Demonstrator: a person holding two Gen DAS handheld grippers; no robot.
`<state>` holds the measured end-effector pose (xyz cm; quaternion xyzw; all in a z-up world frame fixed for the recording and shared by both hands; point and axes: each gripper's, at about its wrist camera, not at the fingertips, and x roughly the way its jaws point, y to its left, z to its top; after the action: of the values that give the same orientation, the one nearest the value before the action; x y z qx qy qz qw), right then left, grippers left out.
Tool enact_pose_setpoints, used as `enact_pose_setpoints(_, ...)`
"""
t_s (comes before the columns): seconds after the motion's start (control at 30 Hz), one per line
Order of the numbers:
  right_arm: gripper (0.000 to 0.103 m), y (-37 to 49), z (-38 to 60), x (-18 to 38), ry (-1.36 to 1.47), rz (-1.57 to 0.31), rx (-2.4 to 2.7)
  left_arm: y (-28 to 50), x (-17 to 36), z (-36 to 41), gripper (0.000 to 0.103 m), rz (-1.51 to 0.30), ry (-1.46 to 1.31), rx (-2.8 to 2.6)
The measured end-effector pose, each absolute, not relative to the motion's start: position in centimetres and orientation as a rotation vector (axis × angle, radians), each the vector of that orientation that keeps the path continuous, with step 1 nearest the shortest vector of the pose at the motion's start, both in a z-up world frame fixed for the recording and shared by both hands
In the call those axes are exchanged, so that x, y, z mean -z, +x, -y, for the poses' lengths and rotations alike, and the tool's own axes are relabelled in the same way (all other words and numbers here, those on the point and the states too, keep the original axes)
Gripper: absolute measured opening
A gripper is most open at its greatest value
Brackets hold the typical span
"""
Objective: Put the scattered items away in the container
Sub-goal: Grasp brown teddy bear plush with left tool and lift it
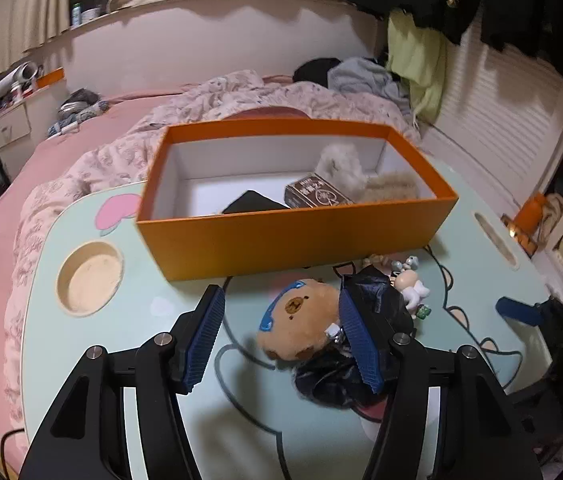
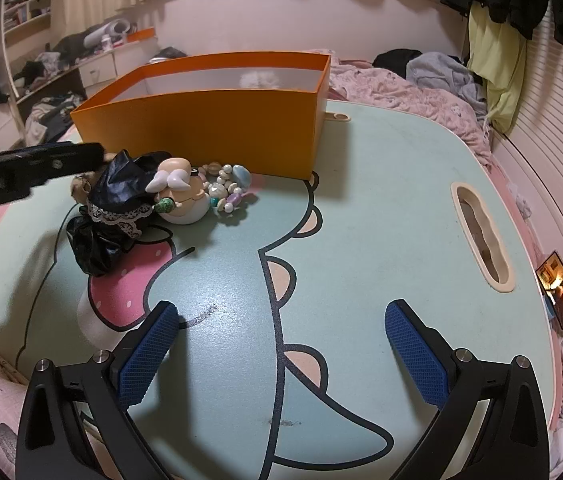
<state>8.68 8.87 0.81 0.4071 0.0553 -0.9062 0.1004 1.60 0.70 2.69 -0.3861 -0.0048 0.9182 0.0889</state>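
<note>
Left gripper (image 1: 281,334): blue ribbed pads stand apart over the mint-green lap table (image 1: 129,320). Between the pads lies a brown plush bear (image 1: 299,322) wearing blue goggles. Right-hand pad sits against the bear's side and the black glossy doll dress (image 1: 365,292) bunched behind it; left-hand pad is clear of the bear, bare table under it. No clamp on the toy.

Right gripper (image 2: 281,344): pads wide apart, nothing between them, hovering over the cartoon dinosaur print on the table's near half.

Just beyond the bear, from the right wrist view: the dress shows a white lace trim, and a small cream figurine (image 2: 179,196) with white wings lies touching it. Beside the figurine, a shell-and-bead bracelet (image 2: 225,188) rests close to the box's front wall. The left gripper's black arm crosses the left edge of this view, reaching the dress.

Farther on, an orange box (image 1: 281,236) stands open on the table's far half. Inside: a black folded item (image 1: 253,202), a small brown printed carton (image 1: 315,194), a white fluffy piece (image 1: 341,168), and a beige fluffy piece (image 1: 391,188) at the right end.

Round recess (image 1: 89,278) in the table, left of the box. Behind the table: a bed with a pink floral quilt (image 1: 217,96).
</note>
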Motion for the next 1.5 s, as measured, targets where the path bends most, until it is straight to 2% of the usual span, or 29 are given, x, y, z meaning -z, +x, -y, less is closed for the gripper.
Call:
enact_pose_setpoints(0.03,0.103,8.7,-8.9,-0.8,1.203,-0.163,2.678,1.4,-2.5,-0.9,0.060,0.014,-1.157,-2.719)
enact_pose_setpoints(0.07,0.103,8.7,-8.8,-0.8,1.204,-0.163,2.678,1.1,-2.3,-1.0,0.055,0.012,-1.165,-2.707)
enact_pose_setpoints(0.1,0.103,8.7,-8.8,-0.8,1.204,-0.164,2.678,0.8,-2.0,-1.1,0.044,0.010,-1.179,-2.694)
enact_pose_setpoints(0.37,0.103,8.6,-8.8,-0.8,1.203,-0.165,2.678,1.0,-1.8,-0.8,0.035,0.039,-1.147,-2.693)
enact_pose_setpoints(0.4,0.103,8.6,-8.8,-0.8,1.203,-0.164,2.678,1.3,-2.0,-0.6,0.026,0.054,-1.130,-2.698)
enact_pose_setpoints(0.43,0.103,8.6,-8.8,-0.8,1.203,-0.164,2.678,1.6,-2.4,-0.3,0.025,0.072,-1.105,-2.709)
enact_pose_setpoints(0.47,0.103,8.6,-8.8,-0.8,1.203,-0.164,2.678,1.9,-2.9,0.0,0.004,0.090,-1.078,-2.722)
enact_pose_setpoints(0.5,0.103,8.6,-8.8,-0.8,1.203,-0.164,2.678,2.3,-3.5,0.4,0.001,0.109,-1.056,-2.733)
enact_pose_setpoints(0.73,0.103,8.6,-8.8,-0.8,1.204,-0.165,2.678,4.0,-4.1,2.0,0.002,0.167,-1.036,-2.737)
enact_pose_setpoints(0.77,0.103,8.6,-8.8,-0.8,1.204,-0.165,2.677,4.0,-3.9,2.1,0.009,0.173,-1.046,-2.738)
enact_pose_setpoints(0.8,0.103,8.6,-8.8,-0.8,1.204,-0.165,2.677,3.8,-3.6,2.3,0.020,0.188,-1.062,-2.729)
enact_pose_setpoints(0.87,0.103,8.6,-8.8,-0.8,1.204,-0.165,2.677,3.3,-3.3,2.5,0.031,0.211,-1.092,-2.701)
enact_pose_setpoints(0.93,0.103,8.6,-8.8,-0.8,1.204,-0.164,2.677,2.9,-2.9,2.3,0.035,0.207,-1.122,-2.675)
enact_pose_setpoints(1.0,0.103,8.6,-8.8,-0.8,1.203,-0.165,2.677,2.4,-2.5,1.8,0.046,0.179,-1.166,-2.656)
enact_pose_setpoints(1.03,0.103,8.6,-8.8,-0.8,1.203,-0.165,2.677,2.2,-2.3,1.5,0.047,0.164,-1.183,-2.655)
enact_pose_setpoints(1.33,0.103,8.6,-8.7,-0.8,1.203,-0.166,2.677,-0.8,-0.2,-0.1,0.048,0.068,-1.296,-2.609)
enact_pose_setpoints(1.37,0.103,8.6,-8.7,-0.8,1.203,-0.166,2.677,-1.2,0.1,-0.1,0.046,0.072,-1.299,-2.601)
enact_pose_setpoints(1.4,0.103,8.6,-8.7,-0.8,1.203,-0.166,2.678,-1.2,0.2,-0.3,0.032,0.037,-1.296,-2.628)
enact_pose_setpoints(1.43,0.103,8.6,-8.7,-0.8,1.203,-0.165,2.677,-1.2,0.3,-0.5,0.027,-0.006,-1.302,-2.655)
enact_pose_setpoints(1.5,0.103,8.6,-8.7,-0.8,1.204,-0.164,2.676,-1.0,0.3,-0.6,0.026,-0.006,-1.282,-2.656)
